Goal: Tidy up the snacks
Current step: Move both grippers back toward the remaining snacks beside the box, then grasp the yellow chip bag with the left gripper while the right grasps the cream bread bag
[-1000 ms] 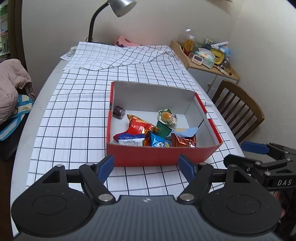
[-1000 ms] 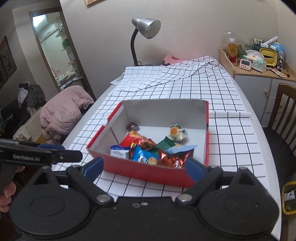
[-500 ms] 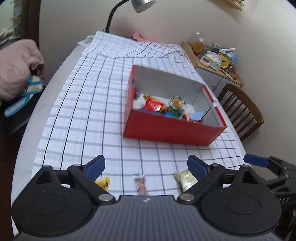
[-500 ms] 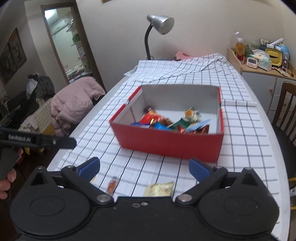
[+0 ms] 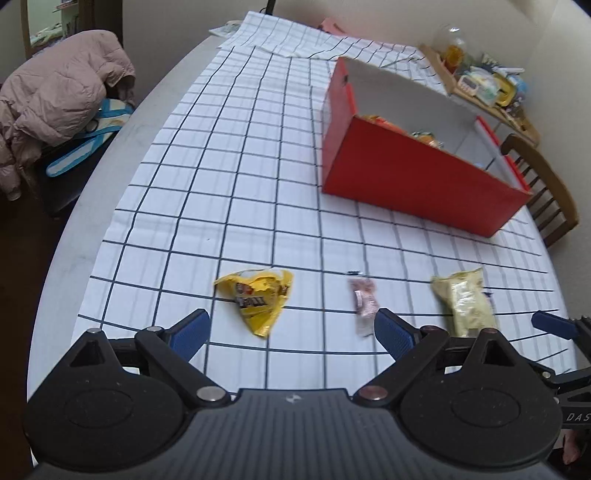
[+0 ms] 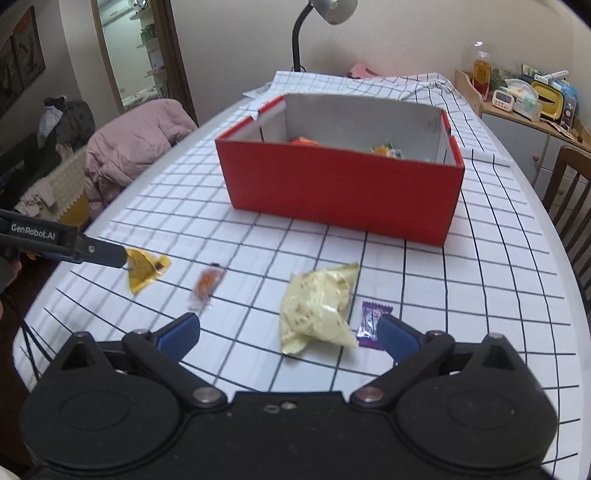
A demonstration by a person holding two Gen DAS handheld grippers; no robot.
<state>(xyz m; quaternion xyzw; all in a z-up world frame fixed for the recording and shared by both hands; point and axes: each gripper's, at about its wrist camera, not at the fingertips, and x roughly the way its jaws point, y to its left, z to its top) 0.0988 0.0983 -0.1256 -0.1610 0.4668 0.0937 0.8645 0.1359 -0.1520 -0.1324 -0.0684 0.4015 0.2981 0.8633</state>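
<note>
A red box (image 5: pixel 413 177) (image 6: pixel 343 192) with several snack packets inside stands on the checked cloth. Nearer me lie a yellow packet (image 5: pixel 258 295) (image 6: pixel 146 271), a small pink-orange candy (image 5: pixel 364 304) (image 6: pixel 207 284), a pale yellow bag (image 5: pixel 465 302) (image 6: pixel 319 308) and a purple candy (image 6: pixel 371 325). My left gripper (image 5: pixel 291 330) is open and empty, just short of the yellow packet and the pink candy. My right gripper (image 6: pixel 288 334) is open and empty, its jaws to either side of the pale yellow bag's near end.
A pink jacket (image 5: pixel 55 96) lies on a seat left of the table. A wooden chair (image 5: pixel 546 192) stands at the right. A shelf with clutter (image 6: pixel 532 96) and a desk lamp (image 6: pixel 325 22) are at the back.
Both grippers have pulled back and lowered from above the box to the near edge of the table. The loose snacks on the cloth have come into view.
</note>
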